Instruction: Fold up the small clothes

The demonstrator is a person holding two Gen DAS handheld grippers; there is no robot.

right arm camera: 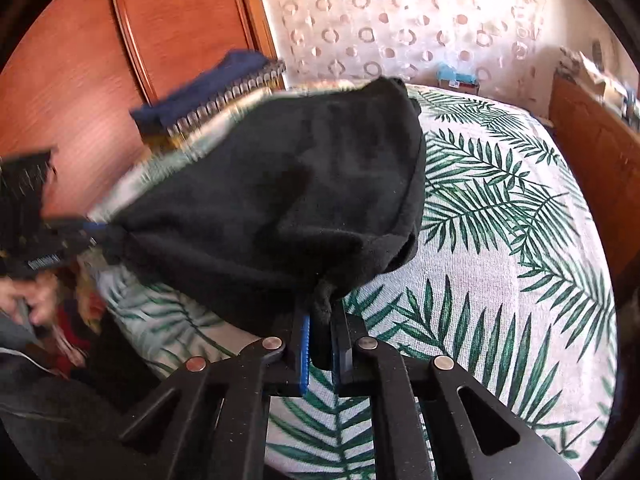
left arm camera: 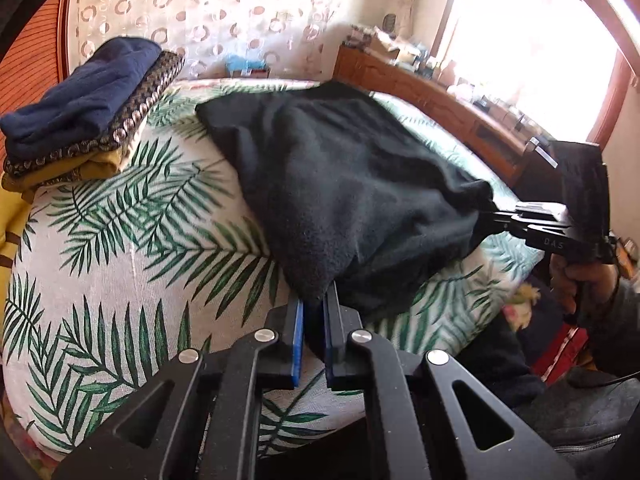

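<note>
Pinching the black garment [left arm camera: 352,184] in both grippers: left gripper [left arm camera: 314,308] clamped one corner, right gripper [right arm camera: 322,312] another. Cloth hung between them over my leaf-print bedspread [left arm camera: 132,240]; folded stack [left arm camera: 88,108] sat beyond.

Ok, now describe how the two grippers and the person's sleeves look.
Both are matt black linkage frames with slotted arms and round silver rivets. The left gripper and the right gripper have blue pads on the inner faces of their fingers. Seen from the left wrist, the right gripper's body carries small pale lettering and a dark boxy block on top. The sleeve beside its handle is dark grey.
</note>
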